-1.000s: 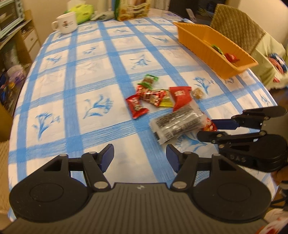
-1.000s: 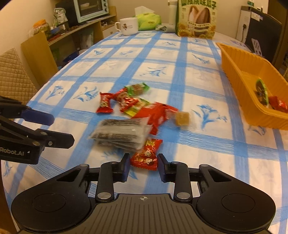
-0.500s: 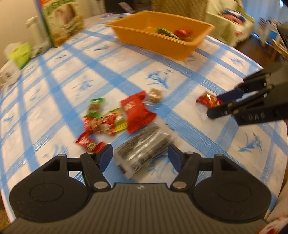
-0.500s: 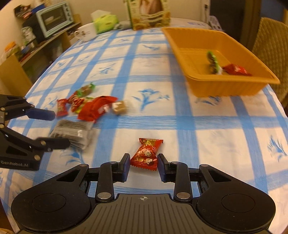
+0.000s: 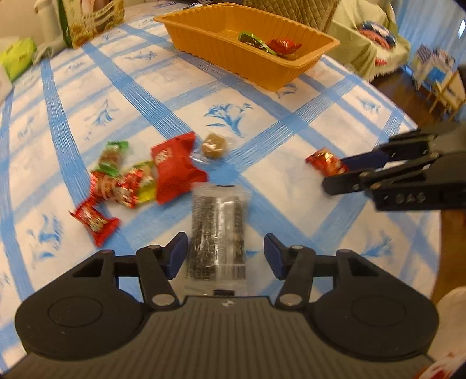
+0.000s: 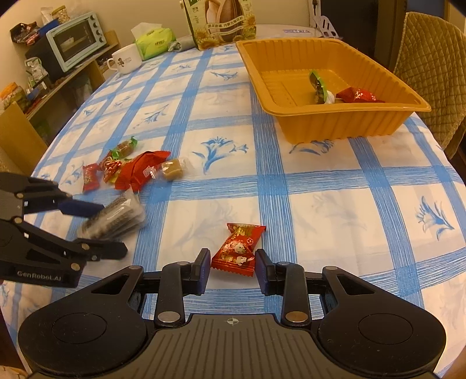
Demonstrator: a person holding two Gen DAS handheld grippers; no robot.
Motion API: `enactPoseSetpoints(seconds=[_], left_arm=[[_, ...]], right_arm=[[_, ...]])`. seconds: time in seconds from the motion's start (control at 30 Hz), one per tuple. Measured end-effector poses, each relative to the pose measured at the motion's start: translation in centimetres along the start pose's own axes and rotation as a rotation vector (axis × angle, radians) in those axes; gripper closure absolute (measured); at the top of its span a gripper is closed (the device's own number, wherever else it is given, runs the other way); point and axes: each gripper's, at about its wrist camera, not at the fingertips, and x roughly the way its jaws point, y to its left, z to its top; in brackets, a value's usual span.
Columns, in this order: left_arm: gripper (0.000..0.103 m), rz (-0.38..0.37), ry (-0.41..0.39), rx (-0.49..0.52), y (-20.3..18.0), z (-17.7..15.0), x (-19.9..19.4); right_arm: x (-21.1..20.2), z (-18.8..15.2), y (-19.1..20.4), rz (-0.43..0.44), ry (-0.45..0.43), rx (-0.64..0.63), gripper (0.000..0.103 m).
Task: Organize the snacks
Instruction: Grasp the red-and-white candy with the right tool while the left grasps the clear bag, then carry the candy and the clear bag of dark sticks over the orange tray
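Left tongs (image 5: pixel 222 255), closing, straddle clear dark-filled packet (image 5: pixel 217 230), not pinching; right tongs (image 6: pixel 231 269) clench small red candy wrapper (image 6: pixel 237 252); bare blue-checked worktop (image 6: pixel 335 204) stretches far-right toward the ribbed orange plastic tray (image 6: pixel 335 125).

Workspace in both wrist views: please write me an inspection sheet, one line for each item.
Surface: tablecloth, blue-and-white checks, lying flat.
Job's things: orange tray holds two sweets; loose sweets lie on the cloth.
Clutter: mug, tissue pack and seed box at the far edge.
Grippers: left gripper open, jaws just closing around dark packet, not pressing; right gripper shut on red candy.
Cables: nothing seen.
Surroundings: toaster oven on shelf; quilted chair.
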Motion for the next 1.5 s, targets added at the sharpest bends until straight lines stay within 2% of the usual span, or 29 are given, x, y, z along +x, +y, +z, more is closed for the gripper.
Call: enactPoseSetpoints(seconds=[0.1,0.27,0.33,0.8,0.9,1.07,1.5], left_arm=[[0.052,0.026,-0.002,-0.05,-0.2,0.4,0.1],[0.056,0.078,0.0,-0.05,-0.5,1.2,0.7],[0.067,0.098,0.003,-0.039,-0.8,1.4,0.8],[0.069,0.137,-0.016,-0.125,-0.9,0.5,-1.5],[0.069,0.145,-0.025,-0.143,-0.9,0.4,-2.2],[0.069,0.152,-0.044,-0.165,-1.2,0.4,-3.2],[0.069,0.132,-0.092,-0.167,-4.3,2.8,-4.5]], right_arm=[[-0.2,0.0,-0.3,-0.009,-0.001,-0.001,0.066],[-0.5,0.1,-0.5,-0.003,-0.017,0.003,0.06],[-0.5,0.1,-0.3,-0.003,-0.021,-0.007,0.059],[0.3,0.4,0.5,-0.037,-0.049,-0.074,0.06],[0.5,0.5,0.7,-0.039,-0.047,-0.088,0.064],[0.3,0.3,0.6,-0.025,-0.045,-0.106,0.078],[-3.5,0.9,-1.8,0.047,-0.089,-0.085,0.081]])
